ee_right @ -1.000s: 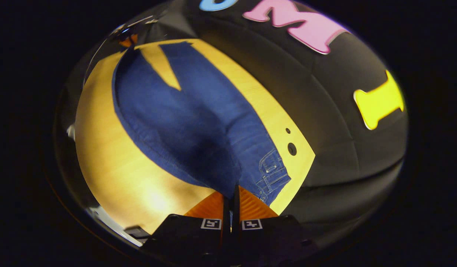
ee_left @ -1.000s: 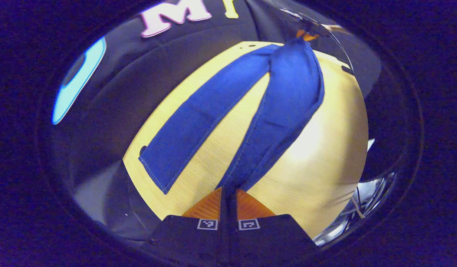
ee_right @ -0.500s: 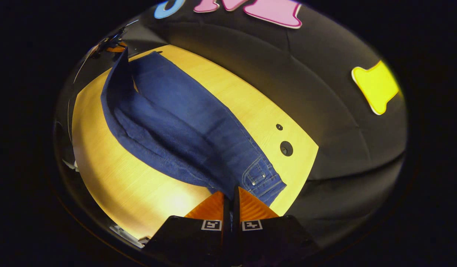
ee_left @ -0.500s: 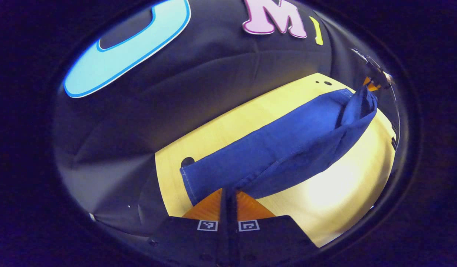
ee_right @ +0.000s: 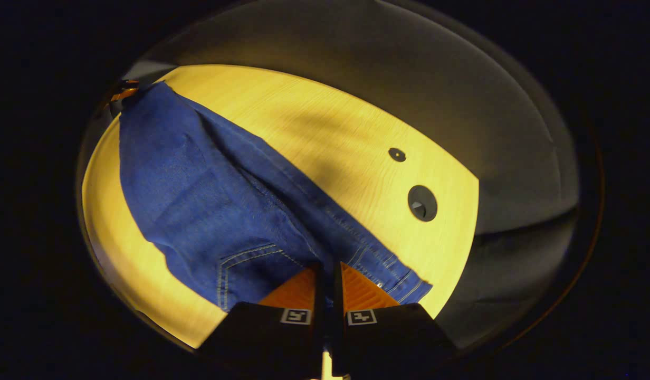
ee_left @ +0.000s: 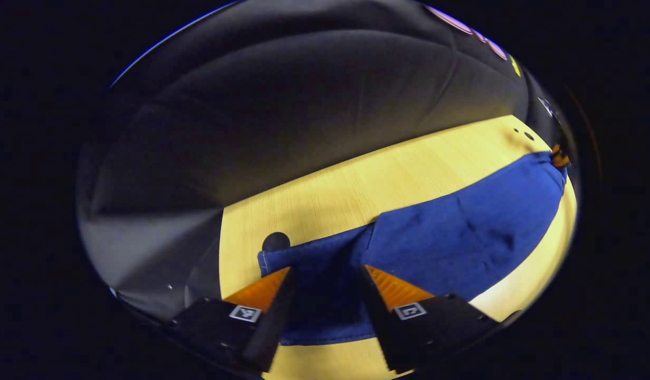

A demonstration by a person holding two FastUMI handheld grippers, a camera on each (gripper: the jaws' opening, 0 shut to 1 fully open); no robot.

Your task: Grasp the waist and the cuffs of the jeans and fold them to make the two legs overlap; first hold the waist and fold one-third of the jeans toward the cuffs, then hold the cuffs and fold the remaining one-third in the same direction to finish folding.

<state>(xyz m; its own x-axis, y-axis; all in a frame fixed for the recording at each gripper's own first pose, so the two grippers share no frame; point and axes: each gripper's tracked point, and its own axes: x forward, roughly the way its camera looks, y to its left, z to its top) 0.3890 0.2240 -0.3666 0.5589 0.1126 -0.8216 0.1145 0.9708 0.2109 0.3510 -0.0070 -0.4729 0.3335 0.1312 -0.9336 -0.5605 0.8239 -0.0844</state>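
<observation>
Left gripper view: left claw point(ee_left: 325, 287) spread over cuffs point(ee_left: 314, 264).

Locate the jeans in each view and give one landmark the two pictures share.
Left gripper view: the jeans stretch from bottom centre, between the open left tool's fingers, up to the right edge.
Right gripper view: the jeans run from upper left down to the right tool, shut on the waist.
Shared landmark: the wooden table beneath them.
</observation>
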